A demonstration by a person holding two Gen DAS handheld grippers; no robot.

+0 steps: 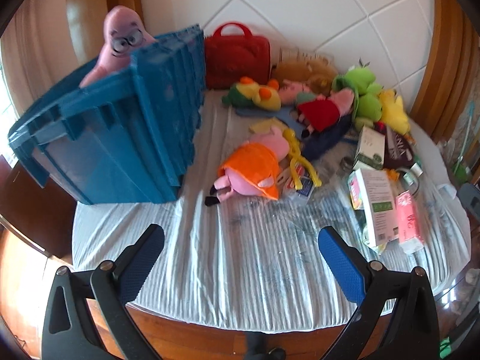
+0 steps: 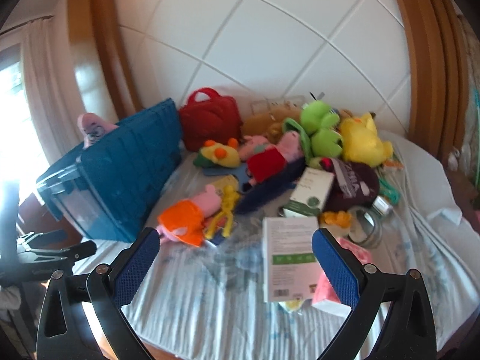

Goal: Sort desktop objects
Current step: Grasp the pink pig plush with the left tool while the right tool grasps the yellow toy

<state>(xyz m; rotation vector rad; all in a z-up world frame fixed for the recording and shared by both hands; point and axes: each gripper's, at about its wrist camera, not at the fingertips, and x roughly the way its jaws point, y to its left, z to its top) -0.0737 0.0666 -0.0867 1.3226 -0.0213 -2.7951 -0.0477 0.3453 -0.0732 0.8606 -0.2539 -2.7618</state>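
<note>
Nearest, the left tongs [image 1: 241, 238] hang spread and empty over the striped cloth [image 1: 228, 258] that covers the bench. The right tongs [image 2: 235, 240] are spread too, empty, above the near end of a white box [image 2: 288, 264] lying flat; a pink pack [image 2: 330, 288] lies just right of that box, touching it.

Further in, at mid-bench, a pig plush in an orange dress [image 1: 255, 168] lies on its side, a yellow figure [image 1: 295, 153] against its right. Left of them stands a blue crate [image 1: 120, 138], with a pink star plush [image 1: 120, 42] sticking up out of it. Right of the pig lie a small green-and-white box [image 1: 370, 150] and a dark pouch [image 1: 399, 150].

At the far side, by the white tiled wall, a red case [image 1: 237, 57] stands beside the crate. Right of it are heaped plush toys: a yellow-green one [image 1: 258, 94], a pig in red [image 1: 324, 111], a green frog [image 1: 364, 90] and a yellow duck [image 1: 394, 109].
</note>
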